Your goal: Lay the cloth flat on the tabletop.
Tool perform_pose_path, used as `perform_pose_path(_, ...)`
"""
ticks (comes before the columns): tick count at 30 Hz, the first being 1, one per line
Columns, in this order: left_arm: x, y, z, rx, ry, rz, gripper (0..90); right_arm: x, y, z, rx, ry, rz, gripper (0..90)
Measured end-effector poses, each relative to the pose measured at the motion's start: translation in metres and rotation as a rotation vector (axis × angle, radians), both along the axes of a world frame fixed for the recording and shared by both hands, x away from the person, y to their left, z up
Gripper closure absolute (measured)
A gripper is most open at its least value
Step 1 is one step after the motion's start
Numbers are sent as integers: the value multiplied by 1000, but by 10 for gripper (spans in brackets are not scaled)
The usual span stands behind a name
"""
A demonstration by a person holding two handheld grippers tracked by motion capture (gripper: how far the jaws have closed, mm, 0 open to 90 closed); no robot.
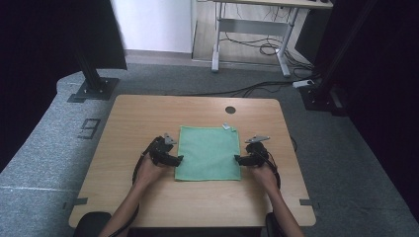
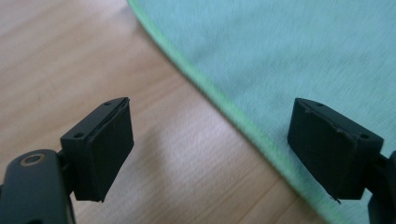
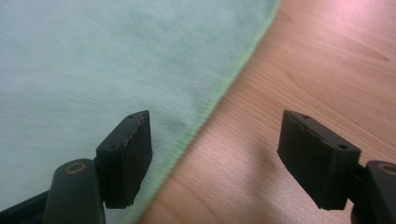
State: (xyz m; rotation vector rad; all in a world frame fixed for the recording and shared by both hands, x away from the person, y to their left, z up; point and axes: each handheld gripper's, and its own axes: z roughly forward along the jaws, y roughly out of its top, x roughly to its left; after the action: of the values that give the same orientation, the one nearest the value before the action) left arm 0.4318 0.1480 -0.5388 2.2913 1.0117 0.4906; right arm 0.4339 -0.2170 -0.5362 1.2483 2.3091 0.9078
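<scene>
At the left of the high view, the left tongs (image 1: 177, 159) rest low over the wooden tabletop (image 1: 148, 111), their tips just at the left edge of the one green cloth (image 1: 207, 152). In the left gripper view these tongs (image 2: 210, 149) stand wide open with nothing clamped: the cloth's (image 2: 289, 51) bright green hem runs diagonally through the gap, one jaw over bare wood and the other over the fabric, and whether the pads touch it cannot be told. The cloth itself lies flat and spread out, roughly square, in the middle of the tabletop between the two tongs, with a small pale tag (image 1: 227, 126) at its far right corner. Beyond it, near the tabletop's far edge, is a single dark round hole (image 1: 230, 110). On the right, the right tongs (image 1: 237, 159) point inward at the cloth's right edge. In the right gripper view they (image 3: 215, 156) are likewise parted and hold nothing; the hem of the cloth (image 3: 93, 60) crosses between the jaws, one jaw above the green fabric and the other above the wood. Counted: one cloth, one tag, two tongs, two forearms coming in from the near side.
</scene>
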Motion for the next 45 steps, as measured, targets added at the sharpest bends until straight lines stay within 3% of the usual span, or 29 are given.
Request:
perform_pose_path(2, -1, 3, -2, -35, 12, 19, 146, 1, 1, -5, -34, 10, 6, 256)
perform_pose_path(3, -2, 3, -2, -39, 12, 22, 148, 0, 1, -6, -28, 3, 6, 263)
perform_pose_path(9, -19, 8, -1, -23, 9, 10, 161, -16, 3, -6, -26, 12, 45, 263)
perform_pose_path(17, -61, 18, 1, -18, 36, -31, 165, -51, 6, -6, -3, 46, 114, 288)
perform_pose_path(21, -67, 21, 0, -35, 44, -32, 164, -57, 10, -1, -21, 70, 150, 349)
perform_pose_path(23, -65, 22, -2, -53, 52, -33, 161, -53, 11, 4, -14, 55, 143, 401)
perform_pose_path(27, -64, 25, -4, -86, 57, -28, 158, -37, 14, 20, 72, 25, 127, 636)
perform_pose_path(30, -64, 25, -5, -92, 52, -28, 158, -20, 21, 26, 98, -6, 123, 754)
perform_pose_path(33, -65, 25, -5, -93, 49, -28, 161, -3, 32, 24, 80, -17, 125, 796)
perform_pose_path(39, -65, 25, -6, -102, 43, -30, 166, 24, 52, 6, 26, 15, 144, 818)
perform_pose_path(41, -65, 26, -6, -101, 43, -31, 167, 31, 53, 0, 10, 26, 134, 817)
perform_pose_path(43, -65, 26, -6, -102, 42, -31, 167, 37, 49, -3, 37, 30, 115, 814)
perform_pose_path(45, -66, 26, -6, -103, 41, -32, 168, 43, 44, -2, 26, 11, 79, 808)
